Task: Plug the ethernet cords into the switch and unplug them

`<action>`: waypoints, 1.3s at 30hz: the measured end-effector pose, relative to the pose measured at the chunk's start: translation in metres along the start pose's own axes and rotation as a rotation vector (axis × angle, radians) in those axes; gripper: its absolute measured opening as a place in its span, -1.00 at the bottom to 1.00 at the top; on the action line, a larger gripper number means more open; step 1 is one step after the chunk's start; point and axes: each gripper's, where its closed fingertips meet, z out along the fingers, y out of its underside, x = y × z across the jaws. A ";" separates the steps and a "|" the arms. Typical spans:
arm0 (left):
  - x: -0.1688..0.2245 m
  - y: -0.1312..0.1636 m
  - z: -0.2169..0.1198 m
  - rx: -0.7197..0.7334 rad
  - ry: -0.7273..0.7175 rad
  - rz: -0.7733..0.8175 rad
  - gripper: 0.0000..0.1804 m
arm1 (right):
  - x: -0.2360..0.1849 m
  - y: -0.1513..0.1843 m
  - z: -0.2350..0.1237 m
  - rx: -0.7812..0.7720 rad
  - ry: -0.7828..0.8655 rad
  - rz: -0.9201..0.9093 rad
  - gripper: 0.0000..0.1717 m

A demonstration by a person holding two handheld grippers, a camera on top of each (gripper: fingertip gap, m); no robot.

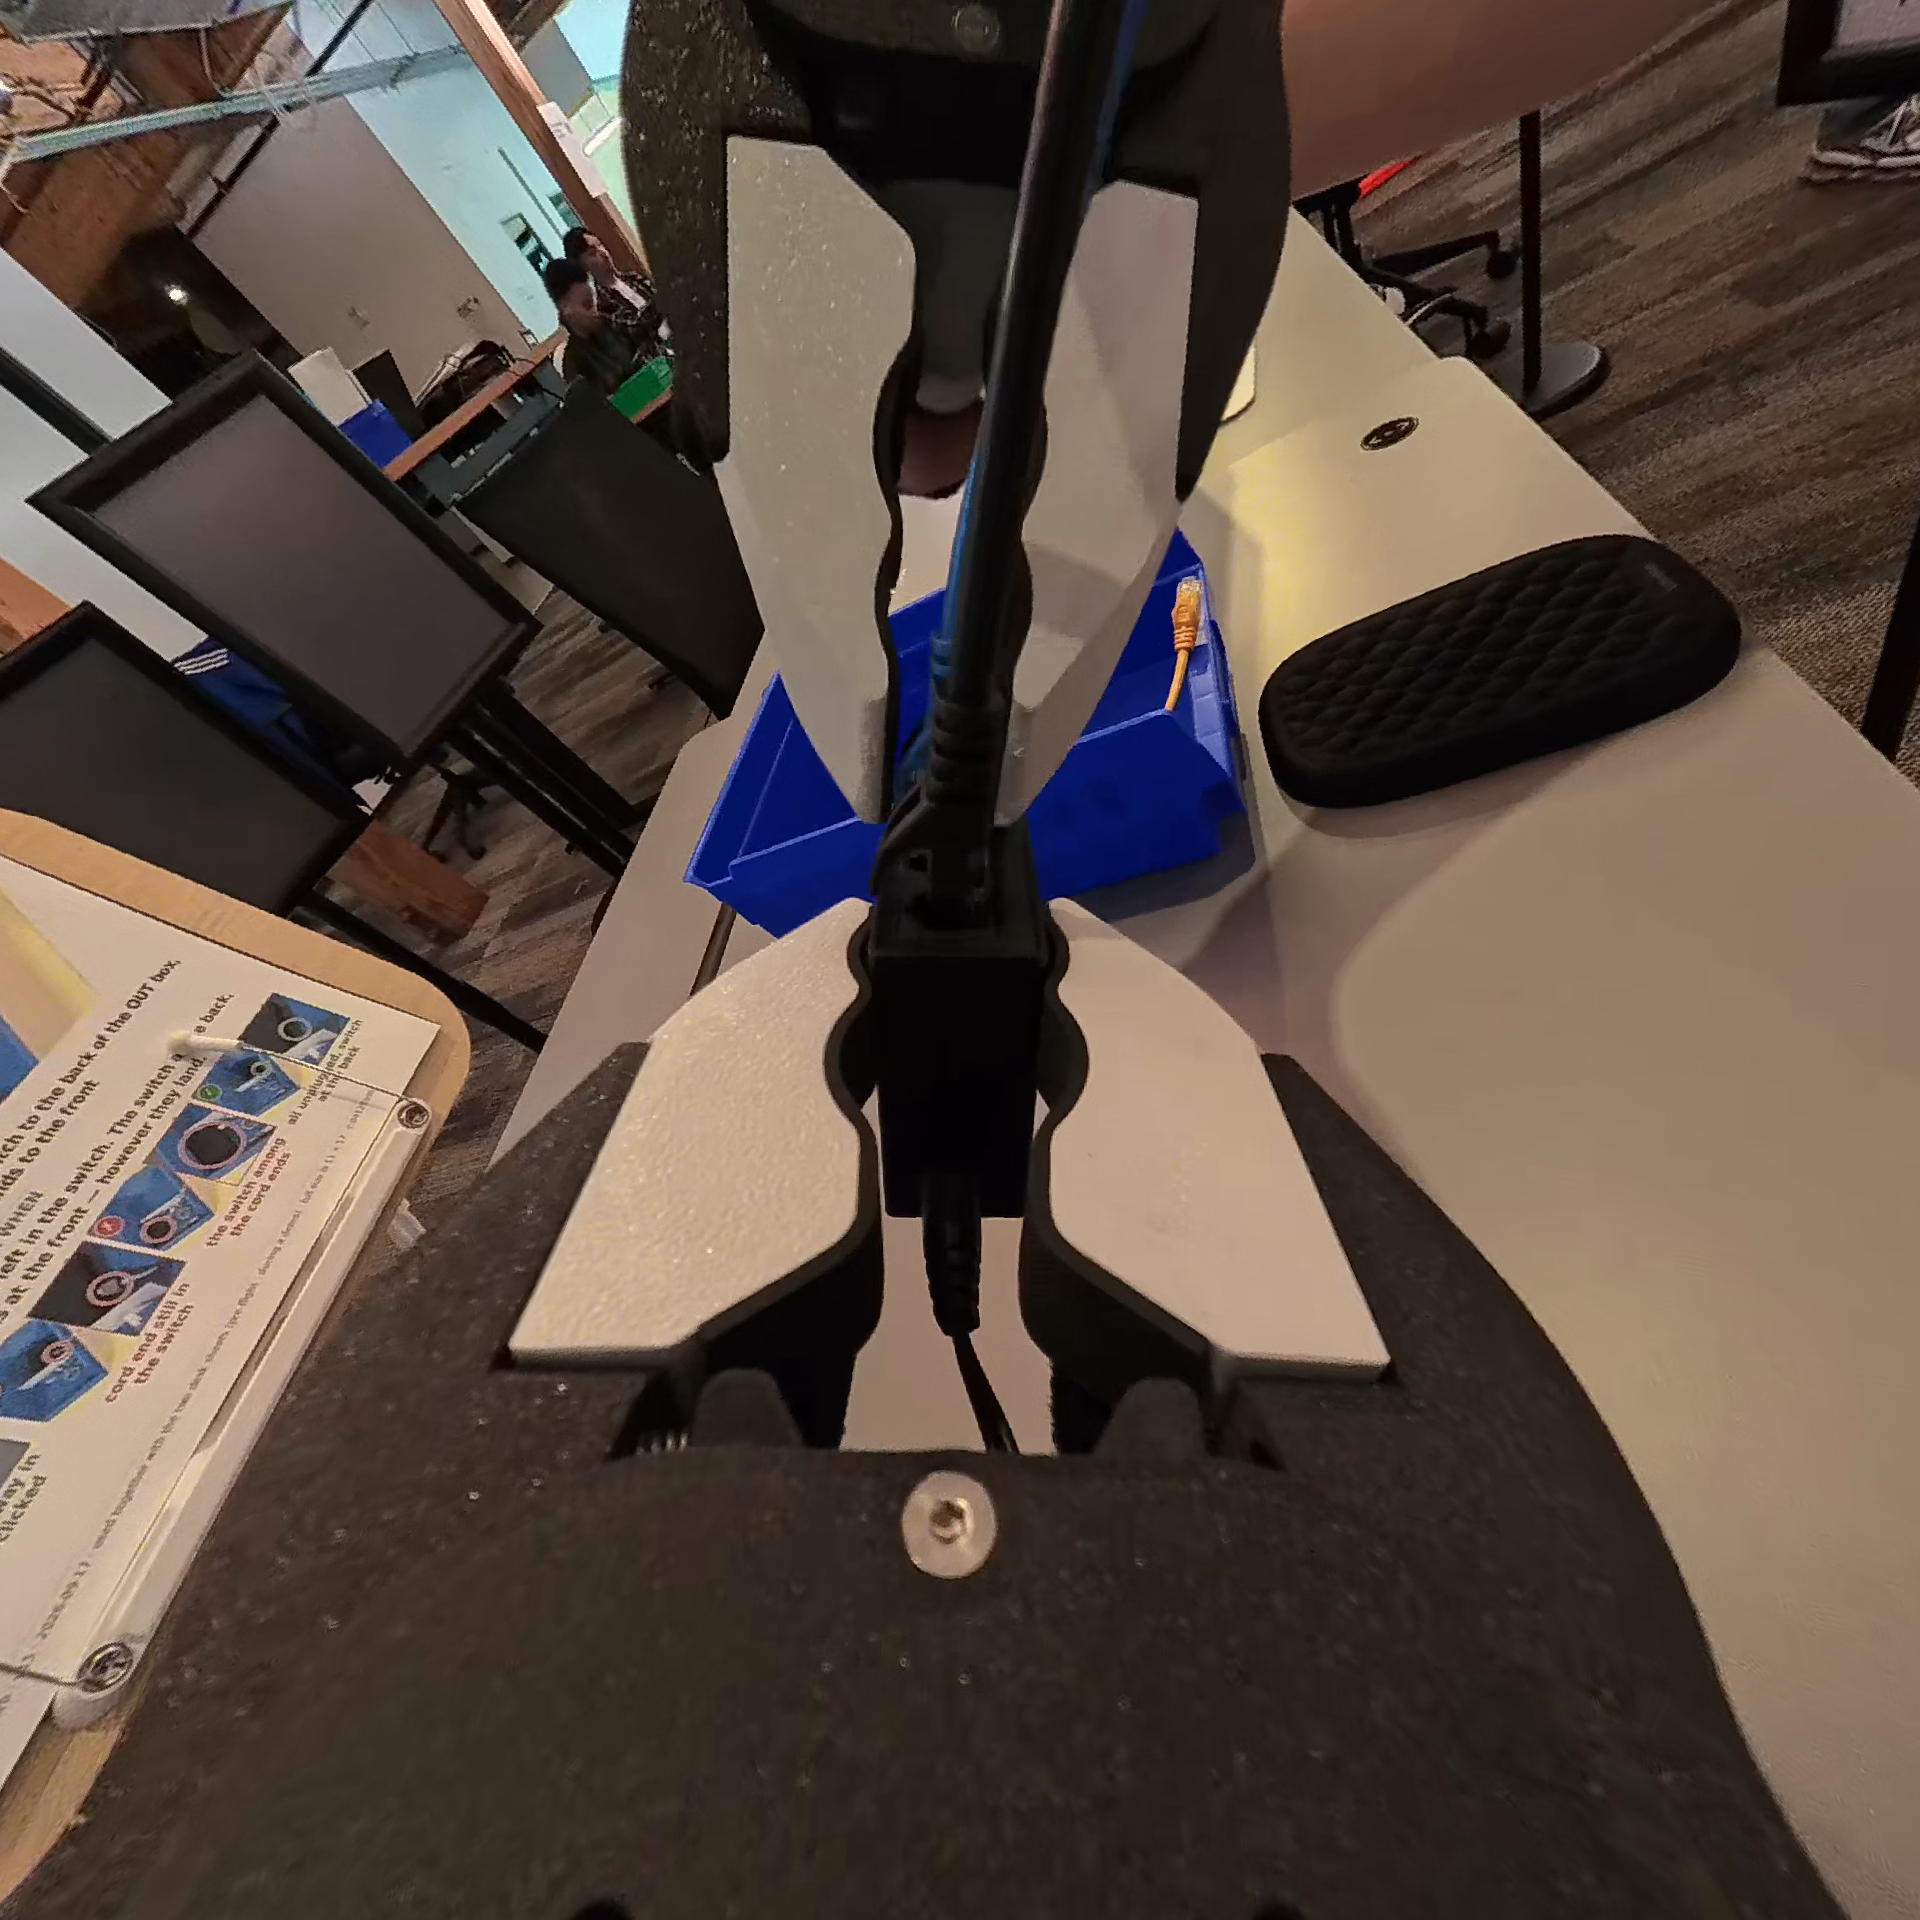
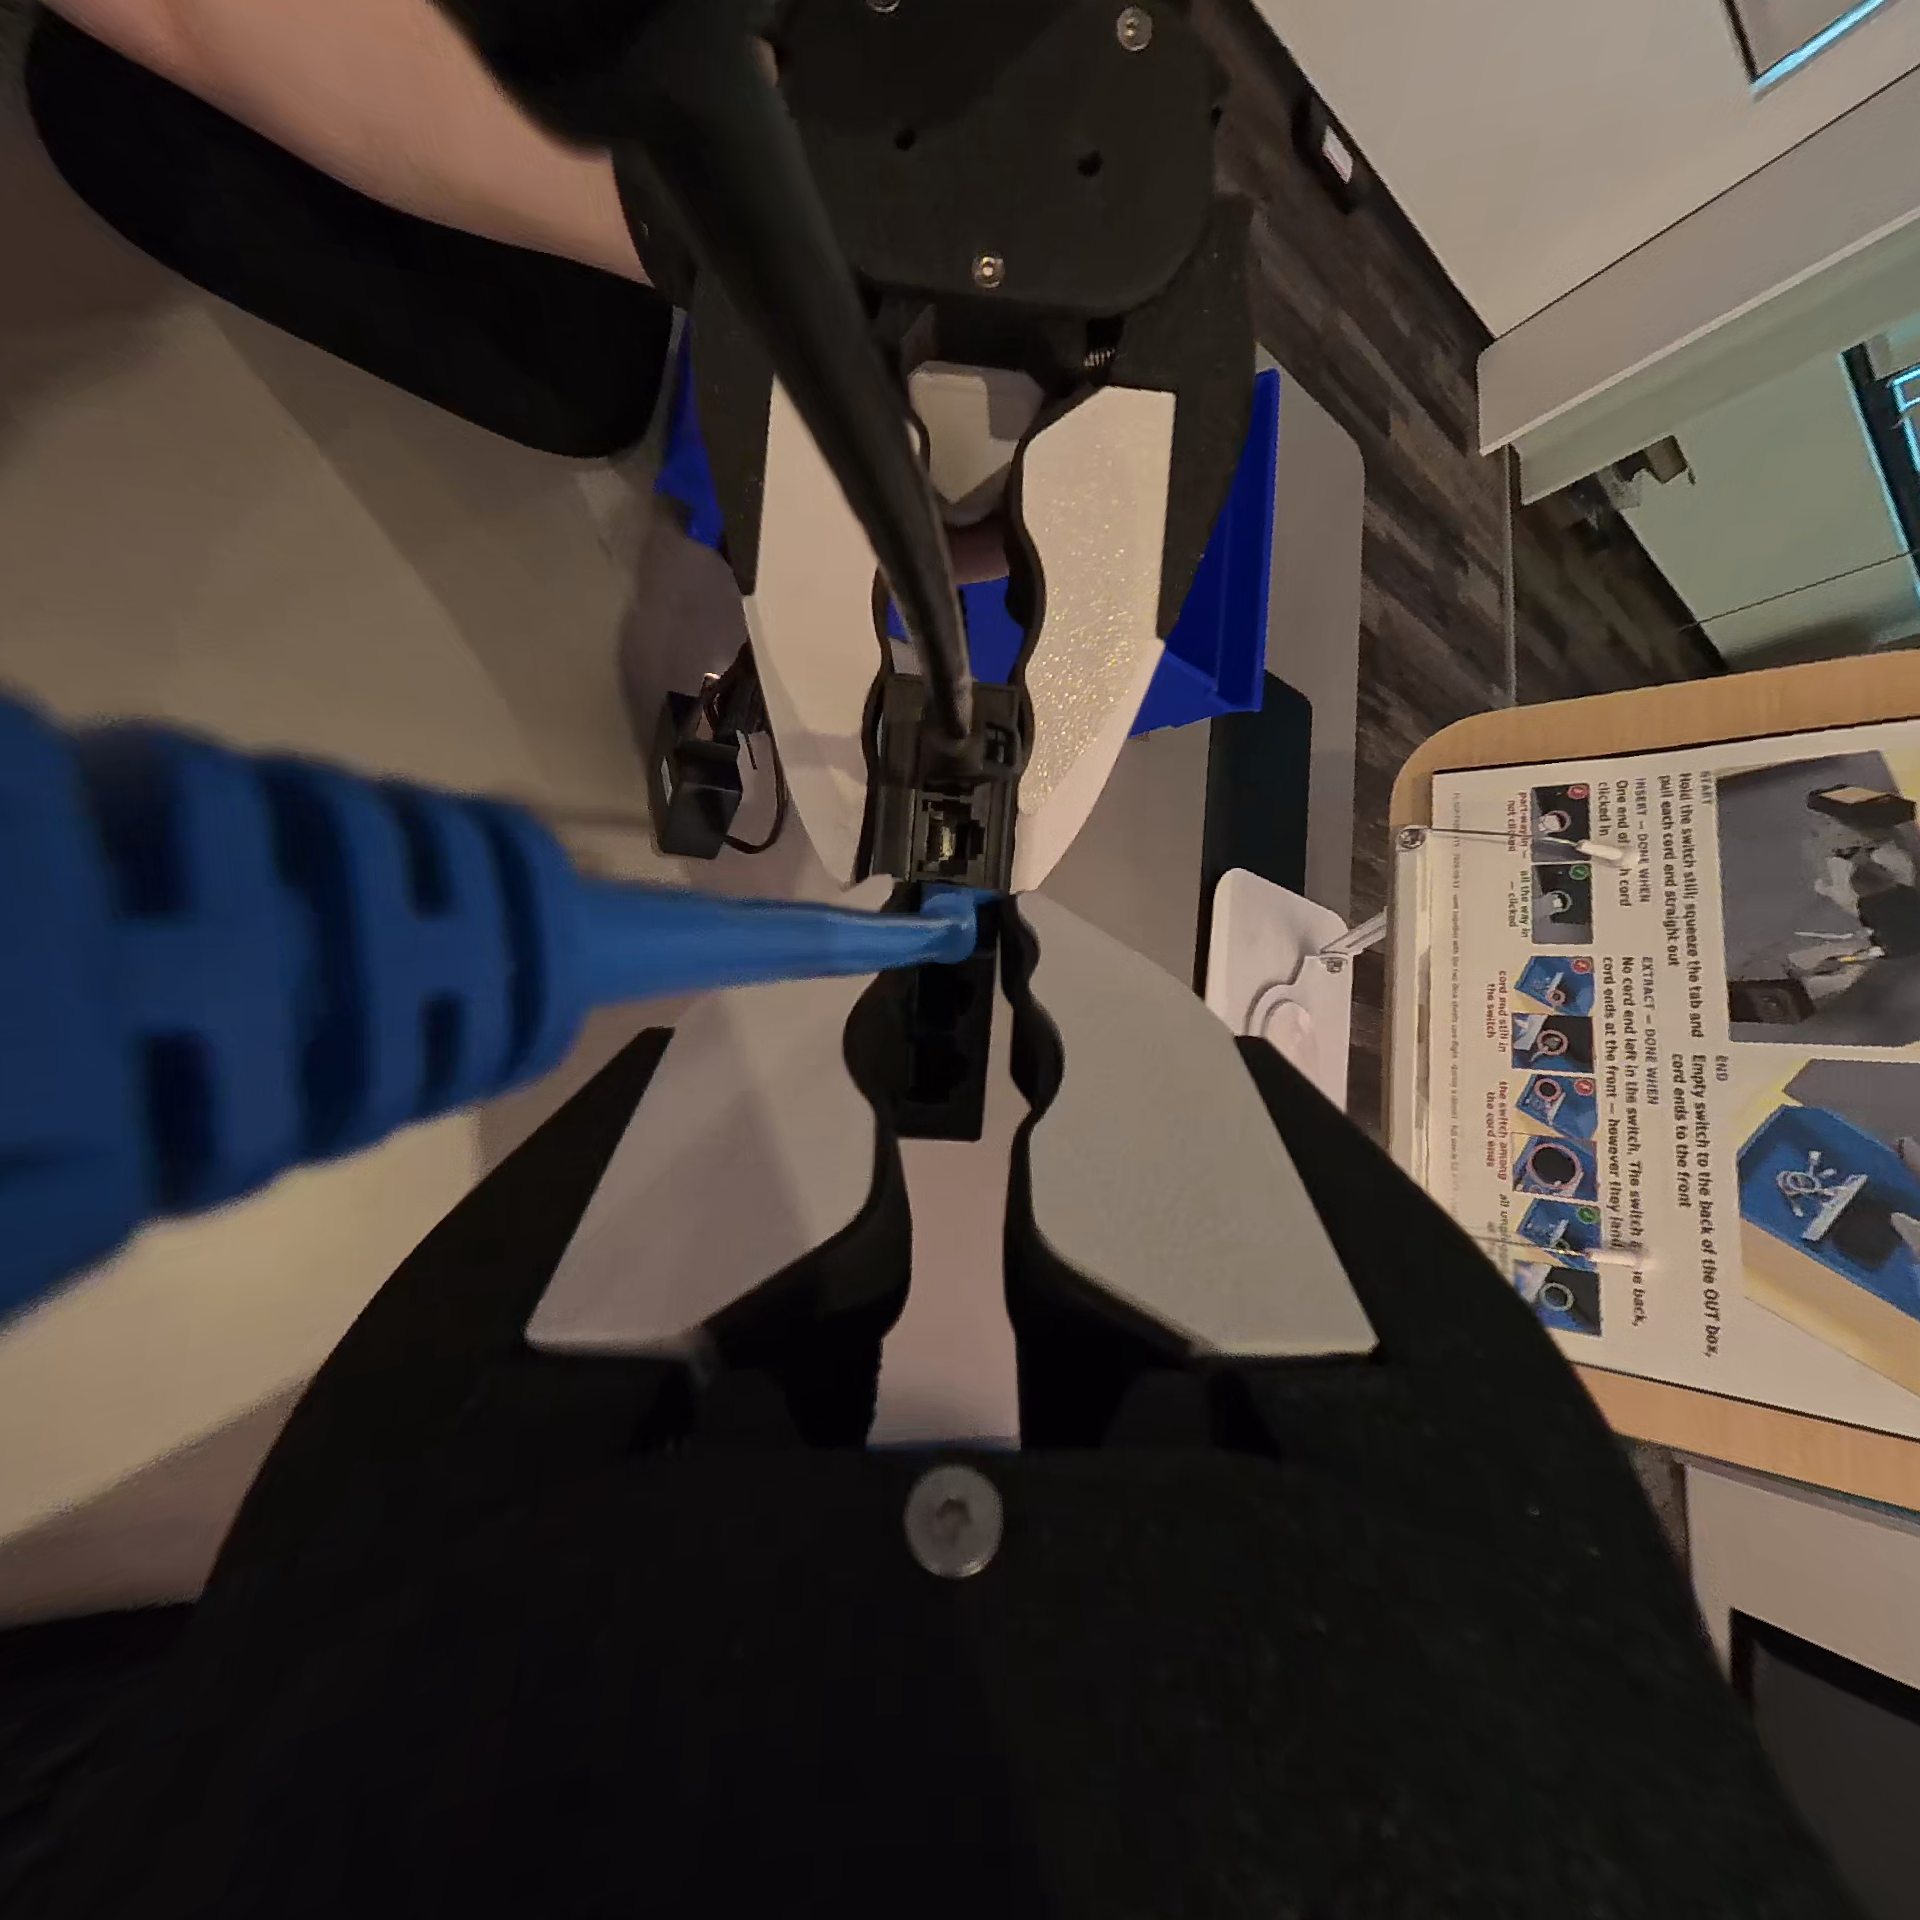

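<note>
My left gripper is shut on the black switch, its pads pressed on the two sides. It also shows in the right wrist view, holding the switch with one port open and a black cord running into it. My right gripper meets the switch tip to tip and is shut on a black ribbed plug. A blue cord reaches these fingertips, and its loose blue end hangs blurred close to the camera. The right gripper also shows in the left wrist view.
A blue bin behind the grippers holds an orange cord. A black wrist rest lies on the grey table. A black power adapter lies near the bin. An instruction sheet sits on a wooden board. Monitors stand beyond the table edge. Less than 4 cm separates the two grippers' tips.
</note>
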 end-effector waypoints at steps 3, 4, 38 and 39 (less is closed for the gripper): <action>0.000 0.000 0.001 0.001 -0.002 0.004 -0.71 | -0.001 -0.001 0.001 0.005 -0.001 0.002 -0.84; 0.001 0.001 0.001 0.001 0.003 0.002 -0.71 | -0.001 -0.001 0.001 0.002 -0.012 0.011 -0.84; 0.006 0.009 0.019 -0.092 -0.040 -0.011 -0.70 | -0.008 0.016 -0.005 -0.128 -0.086 0.048 -0.87; 0.008 0.009 0.020 -0.098 -0.028 -0.023 -0.70 | -0.011 0.018 -0.005 -0.137 -0.102 0.049 -0.87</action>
